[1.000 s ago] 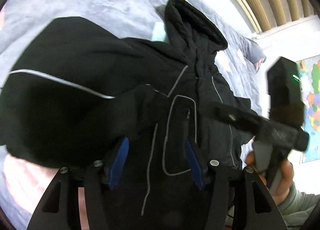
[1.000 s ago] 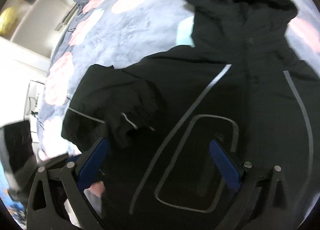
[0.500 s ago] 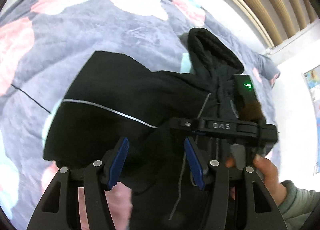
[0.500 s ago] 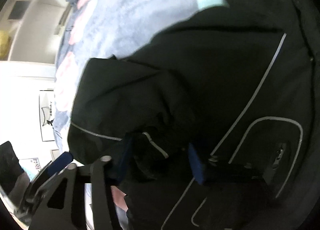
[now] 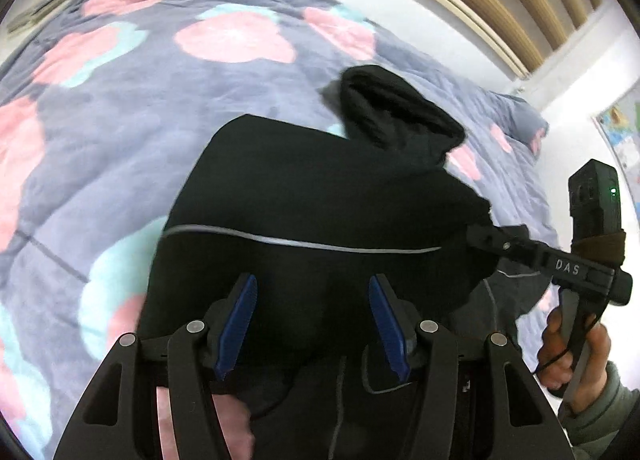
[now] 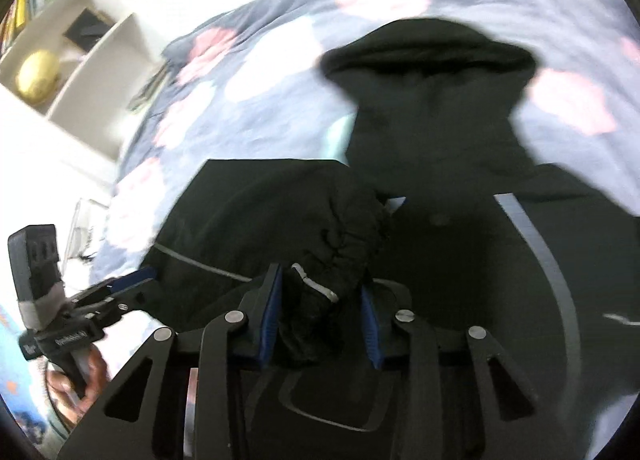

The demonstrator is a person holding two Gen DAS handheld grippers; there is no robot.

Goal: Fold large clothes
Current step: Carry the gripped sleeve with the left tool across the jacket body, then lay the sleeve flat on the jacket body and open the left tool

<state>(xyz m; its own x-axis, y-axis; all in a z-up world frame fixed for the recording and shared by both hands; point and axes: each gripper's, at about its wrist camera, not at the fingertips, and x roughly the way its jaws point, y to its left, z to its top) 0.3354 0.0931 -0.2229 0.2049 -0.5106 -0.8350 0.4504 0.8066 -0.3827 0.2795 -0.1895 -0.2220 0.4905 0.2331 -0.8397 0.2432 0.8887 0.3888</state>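
The black hooded jacket (image 5: pixel 320 196) lies front-up on the bed's flowered quilt (image 5: pixel 132 108), hood (image 6: pixel 428 60) toward the far side. The step in hand looks like folding the sleeve (image 6: pixel 280 216) in across the chest. The right tongs (image 6: pixel 320 320) have just been closing and now clamp the gathered cuff (image 6: pixel 336 256), its grey trim showing between the blue pads. The left tongs (image 5: pixel 312 332) stand half apart with dark cloth bulging between them; I cannot tell whether the pads actually press on it. From the left camera the right tongs (image 5: pixel 480 236) pinch the sleeve end at the jacket's right edge. Next, I reckon, the cuff must be carried flat over the body and released without dragging the layer beneath.
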